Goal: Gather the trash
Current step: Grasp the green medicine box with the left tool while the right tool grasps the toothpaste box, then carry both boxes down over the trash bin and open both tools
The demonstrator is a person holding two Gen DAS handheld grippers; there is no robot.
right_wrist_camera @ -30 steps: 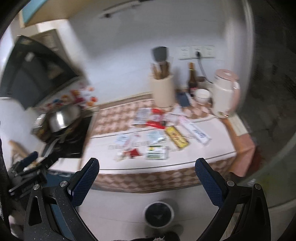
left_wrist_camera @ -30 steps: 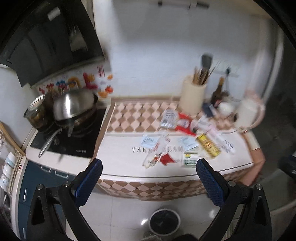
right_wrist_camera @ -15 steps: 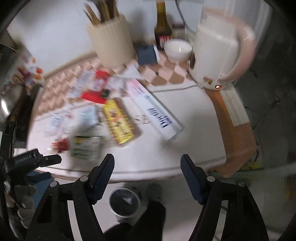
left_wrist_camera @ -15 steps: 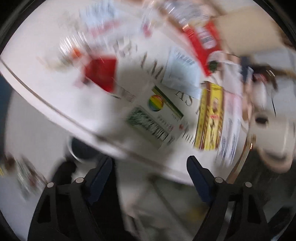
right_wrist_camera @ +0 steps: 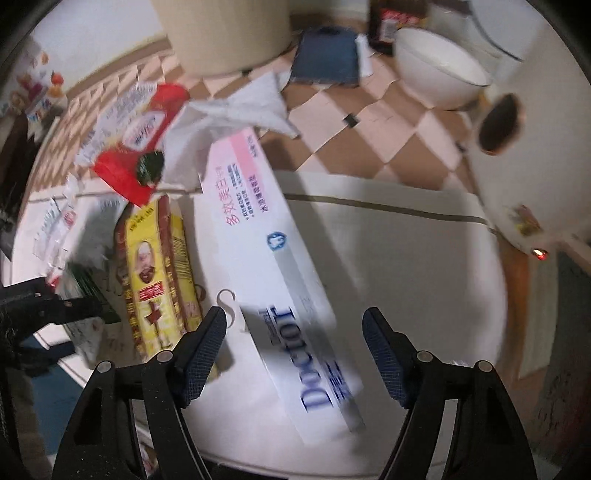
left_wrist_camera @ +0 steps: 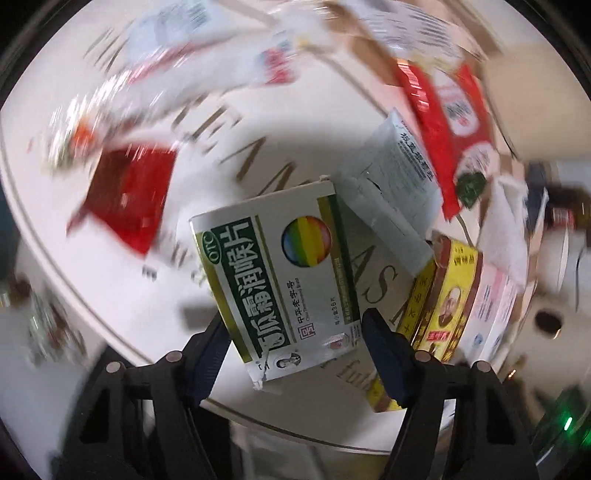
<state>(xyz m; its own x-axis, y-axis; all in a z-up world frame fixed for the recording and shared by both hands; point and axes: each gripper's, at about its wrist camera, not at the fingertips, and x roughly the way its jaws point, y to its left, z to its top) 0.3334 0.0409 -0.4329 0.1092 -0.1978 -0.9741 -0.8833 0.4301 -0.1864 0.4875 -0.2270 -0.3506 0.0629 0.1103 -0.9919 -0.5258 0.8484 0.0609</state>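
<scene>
A green and white medicine box (left_wrist_camera: 280, 273) lies on the white counter (left_wrist_camera: 207, 206), its near end between the open fingers of my left gripper (left_wrist_camera: 295, 354). A yellow box (left_wrist_camera: 443, 306) lies to its right, a red wrapper (left_wrist_camera: 129, 199) to its left. In the right wrist view a long white toothpaste box (right_wrist_camera: 280, 266) lies on the counter (right_wrist_camera: 406, 251), its near end between the open fingers of my right gripper (right_wrist_camera: 295, 350). The yellow box (right_wrist_camera: 155, 273) lies to its left. The left gripper shows at the left edge (right_wrist_camera: 55, 302).
Crumpled tissue (right_wrist_camera: 240, 107), red packets (right_wrist_camera: 144, 147) and paper wrappers (left_wrist_camera: 399, 173) lie further back. A cream utensil holder (right_wrist_camera: 229, 29), a white bowl (right_wrist_camera: 439, 70), a blue pouch (right_wrist_camera: 328, 55) and a white kettle (right_wrist_camera: 535, 140) stand at the back and right.
Both grippers have moved from far back in the room down close over the counter's front edge. The left one now straddles the medicine box, the right one the toothpaste box.
</scene>
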